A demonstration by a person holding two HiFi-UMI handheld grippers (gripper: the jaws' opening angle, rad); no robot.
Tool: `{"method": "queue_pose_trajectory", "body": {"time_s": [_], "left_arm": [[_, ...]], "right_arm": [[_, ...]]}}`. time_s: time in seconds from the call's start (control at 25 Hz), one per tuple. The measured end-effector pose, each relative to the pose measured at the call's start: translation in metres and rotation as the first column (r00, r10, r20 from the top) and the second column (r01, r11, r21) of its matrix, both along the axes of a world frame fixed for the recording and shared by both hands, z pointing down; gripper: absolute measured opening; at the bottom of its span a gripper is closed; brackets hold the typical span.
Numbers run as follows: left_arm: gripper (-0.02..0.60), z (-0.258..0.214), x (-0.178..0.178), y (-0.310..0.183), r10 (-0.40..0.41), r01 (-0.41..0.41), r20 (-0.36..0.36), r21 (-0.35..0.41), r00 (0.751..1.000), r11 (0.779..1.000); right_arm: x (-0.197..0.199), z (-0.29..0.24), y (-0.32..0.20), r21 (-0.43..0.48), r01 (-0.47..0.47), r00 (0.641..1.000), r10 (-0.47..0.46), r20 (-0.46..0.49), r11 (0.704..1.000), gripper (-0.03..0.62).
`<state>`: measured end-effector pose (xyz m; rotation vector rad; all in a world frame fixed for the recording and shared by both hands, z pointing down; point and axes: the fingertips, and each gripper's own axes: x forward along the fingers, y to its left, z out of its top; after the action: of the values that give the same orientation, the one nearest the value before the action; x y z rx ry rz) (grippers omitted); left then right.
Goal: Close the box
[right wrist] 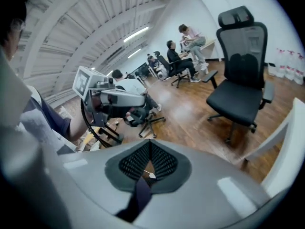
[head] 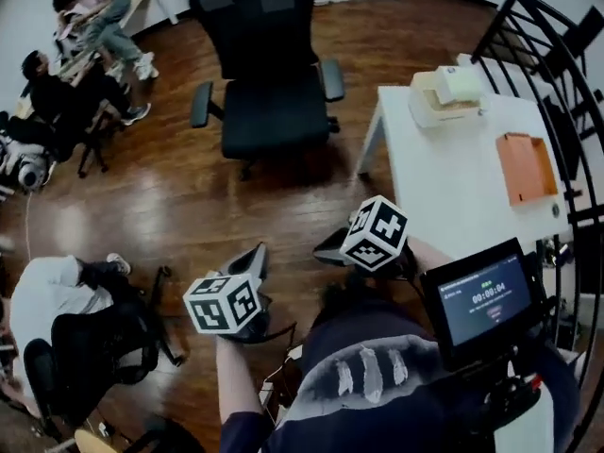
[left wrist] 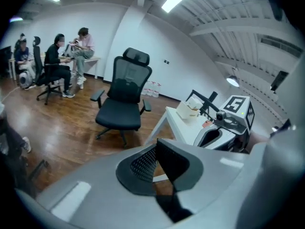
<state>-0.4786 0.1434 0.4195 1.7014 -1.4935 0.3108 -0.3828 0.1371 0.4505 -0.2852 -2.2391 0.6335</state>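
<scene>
A cream box (head: 444, 97) with a pale lid part raised on top stands at the far end of the white table (head: 444, 187); in the left gripper view the box (left wrist: 190, 109) is small and far off. My left gripper (head: 257, 258) and right gripper (head: 330, 248) are held close to my body over the wooden floor, well short of the table. The left gripper (left wrist: 156, 163) has its jaws together with nothing between them. The right gripper (right wrist: 149, 161) is likewise shut and empty.
An orange flat item (head: 526, 166) lies on the table's right side. A black office chair (head: 269, 74) stands on the floor ahead. People sit at the far left (head: 85, 55). A black rail (head: 557, 55) runs past the table, and a timer screen (head: 486, 300) sits by my right arm.
</scene>
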Motion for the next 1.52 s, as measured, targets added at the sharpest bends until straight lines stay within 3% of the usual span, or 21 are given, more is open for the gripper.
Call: {"method": "queue_pose_trajectory", "body": {"time_s": [0.08,0.16,0.24,0.4,0.48,0.6,0.72,0.92,1.0,1.12,1.28,1.4,1.52], "left_arm": [[0.015,0.017,0.026,-0.028,0.089,-0.089,-0.023,0.002,0.996,0.996],[0.015,0.026,0.070,-0.055,0.214,-0.214,-0.033,0.010,0.976,0.977],[0.015,0.024,0.128,-0.079,0.360,-0.359,-0.043,0.034,0.932,0.933],[0.015,0.008,0.236,-0.111,0.586,-0.584,-0.020,0.065,0.810,0.809],[0.015,0.004,0.286,-0.119,0.636,-0.635,0.007,0.066,0.772,0.770],[0.015,0.002,0.364,-0.127,0.678,-0.680,0.050,0.062,0.733,0.731],[0.015,-0.002,0.431,-0.133,0.675,-0.679,0.077,0.055,0.734,0.732],[0.015,0.001,0.527,-0.136,0.608,-0.613,0.101,0.020,0.787,0.790],[0.015,0.003,0.559,-0.139,0.596,-0.601,0.120,0.002,0.794,0.799],[0.015,0.008,0.597,-0.150,0.597,-0.602,0.149,-0.015,0.788,0.798],[0.015,0.007,0.617,-0.182,0.586,-0.593,0.156,0.000,0.795,0.805],[0.015,-0.002,0.626,-0.215,0.600,-0.607,0.143,0.013,0.787,0.794],[0.015,-0.010,0.643,-0.251,0.640,-0.649,0.160,0.003,0.751,0.761]], "right_arm": [[0.020,0.006,-0.015,0.020,-0.060,0.998,0.060,-0.012,0.998,0.005],[0.056,0.008,-0.029,0.063,-0.132,0.990,0.135,-0.045,0.989,0.005],[0.106,0.009,-0.044,0.130,-0.194,0.973,0.208,-0.101,0.972,0.005],[0.198,0.004,-0.061,0.243,-0.293,0.931,0.333,-0.148,0.925,0.005],[0.244,0.000,-0.066,0.270,-0.324,0.919,0.370,-0.140,0.907,0.005],[0.318,-0.003,-0.071,0.293,-0.363,0.905,0.410,-0.117,0.885,0.005],[0.389,-0.008,-0.075,0.314,-0.376,0.905,0.418,-0.077,0.872,0.005],[0.512,-0.011,-0.078,0.314,-0.362,0.913,0.401,-0.069,0.878,0.005],[0.555,-0.012,-0.081,0.319,-0.352,0.916,0.394,-0.076,0.880,0.005],[0.605,-0.011,-0.097,0.332,-0.365,0.909,0.411,-0.076,0.870,0.005],[0.641,-0.006,-0.130,0.365,-0.379,0.891,0.442,-0.104,0.850,0.005],[0.661,-0.009,-0.158,0.428,-0.296,0.899,0.401,-0.177,0.854,0.005],[0.686,-0.015,-0.187,0.458,-0.171,0.893,0.334,-0.301,0.872,0.005]]}}
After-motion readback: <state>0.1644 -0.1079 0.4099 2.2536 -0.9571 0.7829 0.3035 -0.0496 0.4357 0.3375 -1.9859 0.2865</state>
